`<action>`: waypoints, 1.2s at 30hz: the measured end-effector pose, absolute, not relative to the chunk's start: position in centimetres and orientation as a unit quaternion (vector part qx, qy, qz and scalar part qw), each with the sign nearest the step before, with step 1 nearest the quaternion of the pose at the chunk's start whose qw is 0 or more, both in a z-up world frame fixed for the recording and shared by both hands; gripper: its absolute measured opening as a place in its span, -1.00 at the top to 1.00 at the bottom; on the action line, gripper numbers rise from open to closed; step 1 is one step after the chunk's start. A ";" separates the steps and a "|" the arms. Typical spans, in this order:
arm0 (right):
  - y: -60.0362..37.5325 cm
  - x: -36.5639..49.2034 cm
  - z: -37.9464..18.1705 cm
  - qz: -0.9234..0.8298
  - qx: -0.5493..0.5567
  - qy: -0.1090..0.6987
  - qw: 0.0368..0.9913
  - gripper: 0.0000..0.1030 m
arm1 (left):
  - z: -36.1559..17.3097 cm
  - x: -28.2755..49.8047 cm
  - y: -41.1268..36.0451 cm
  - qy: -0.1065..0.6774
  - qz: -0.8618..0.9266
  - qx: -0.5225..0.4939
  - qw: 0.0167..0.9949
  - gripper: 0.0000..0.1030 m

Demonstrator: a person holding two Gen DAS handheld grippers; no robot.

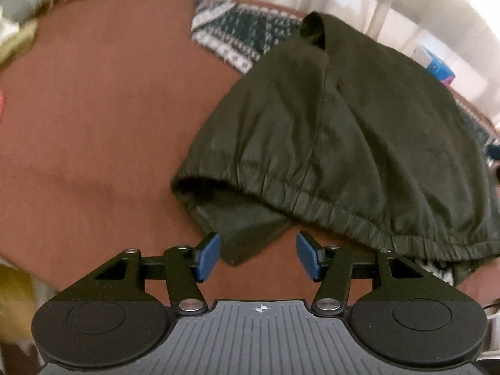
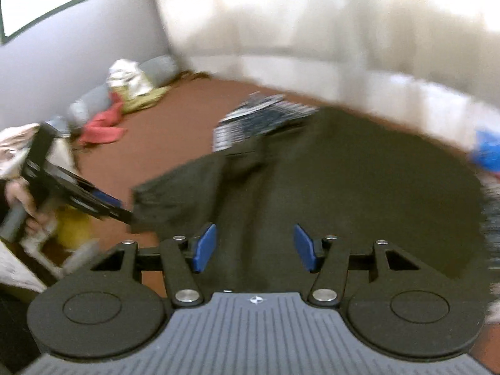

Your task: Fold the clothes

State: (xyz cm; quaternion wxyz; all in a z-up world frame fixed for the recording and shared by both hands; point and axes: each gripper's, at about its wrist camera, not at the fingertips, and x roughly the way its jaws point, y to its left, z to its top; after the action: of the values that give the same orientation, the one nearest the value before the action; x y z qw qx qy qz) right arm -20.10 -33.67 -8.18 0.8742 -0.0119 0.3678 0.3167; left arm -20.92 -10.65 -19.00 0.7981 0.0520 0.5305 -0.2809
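A dark olive garment (image 1: 343, 131) with a gathered elastic band lies spread on the brown surface (image 1: 109, 109). My left gripper (image 1: 257, 256) is open at the garment's near edge, and a loose corner of the fabric (image 1: 247, 234) lies between its blue pads (image 1: 207, 257) without being pinched. In the blurred right wrist view, my right gripper (image 2: 254, 247) is open just above the same garment (image 2: 343, 187), with cloth beneath its fingers. A hand (image 2: 18, 200) holds the left gripper (image 2: 93, 203) at the garment's left corner.
A dark-and-white patterned knit (image 1: 237, 34) lies behind the garment, partly under it. Red cloth (image 2: 101, 128) and a pale heap of clothes (image 2: 131, 84) sit by the wall at far left. A blue object (image 1: 437, 65) lies at the right edge. Pale curtains hang behind.
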 end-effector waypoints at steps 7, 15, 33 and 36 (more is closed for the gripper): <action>-22.2 -18.1 -12.2 0.372 -0.095 0.409 0.828 -0.17 | -21.0 -19.5 -8.9 0.532 -0.285 -0.002 0.797 -0.34; -15.7 -19.1 -16.8 0.377 -0.248 0.414 0.791 -0.13 | -22.5 -18.8 -7.6 0.526 -0.288 -0.046 0.799 -0.28; -18.7 -16.2 -12.3 0.409 -0.199 0.380 0.805 0.96 | -20.2 -22.0 -8.7 0.489 -0.280 -0.069 0.823 0.95; -20.2 -14.7 -9.7 0.417 -0.159 0.367 0.816 0.96 | -19.4 -22.9 -9.8 0.494 -0.303 -0.084 0.811 0.95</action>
State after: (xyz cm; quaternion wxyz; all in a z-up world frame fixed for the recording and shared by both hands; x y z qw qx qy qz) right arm -14.68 -20.20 -9.71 0.8160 -0.1588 0.3670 0.4175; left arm -22.93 -9.76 -19.42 0.8107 -0.0835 0.4941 -0.3027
